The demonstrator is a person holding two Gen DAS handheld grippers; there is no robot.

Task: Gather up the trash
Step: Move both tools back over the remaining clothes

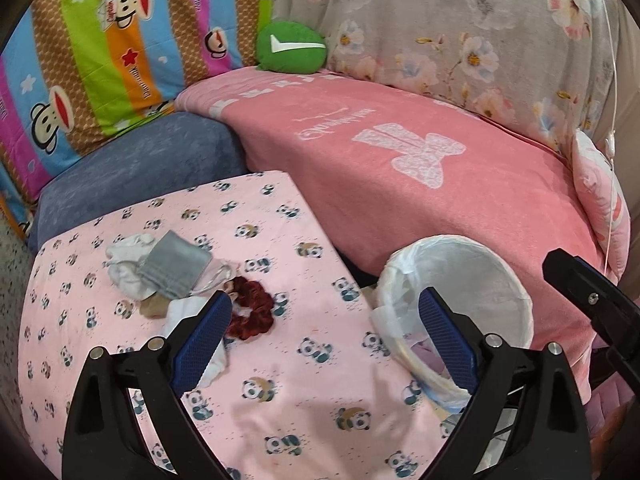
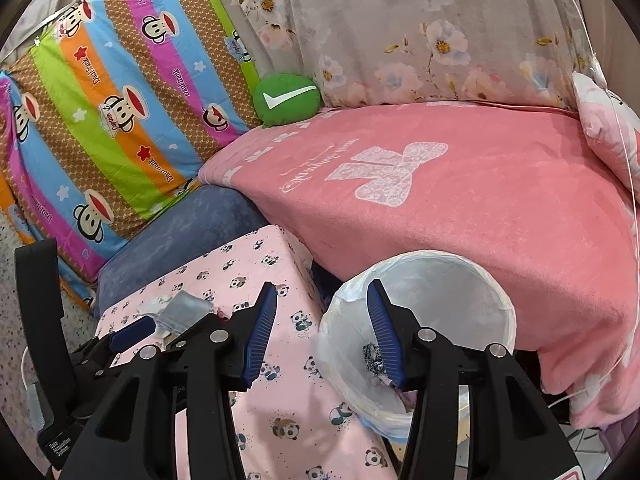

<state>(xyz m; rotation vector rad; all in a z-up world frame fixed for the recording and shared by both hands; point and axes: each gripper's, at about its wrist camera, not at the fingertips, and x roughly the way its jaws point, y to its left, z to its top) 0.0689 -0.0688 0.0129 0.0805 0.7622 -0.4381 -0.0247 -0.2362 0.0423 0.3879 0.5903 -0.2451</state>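
bins: 1 [image 1: 516, 280] | scrunchies: 1 [image 1: 256, 304] | grey pouches: 1 [image 1: 176, 268] | green cushions: 1 [image 1: 290, 46]

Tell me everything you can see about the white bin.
The bin is round and white, lined with a thin, crinkled plastic bag folded over its rim. It stands open-topped between the panda-cloth table and the pink blanket, seemingly tilted toward the cameras. Some small dark and pinkish scraps lie inside. Neither gripper touches it.

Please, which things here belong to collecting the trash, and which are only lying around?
For the job:
- lined bin
- grey pouch
- white crumpled pieces
- dark red scrunchie, perhaps
- left gripper
- right gripper

Lying about:
- green cushion
- pink blanket
- striped monkey sheet
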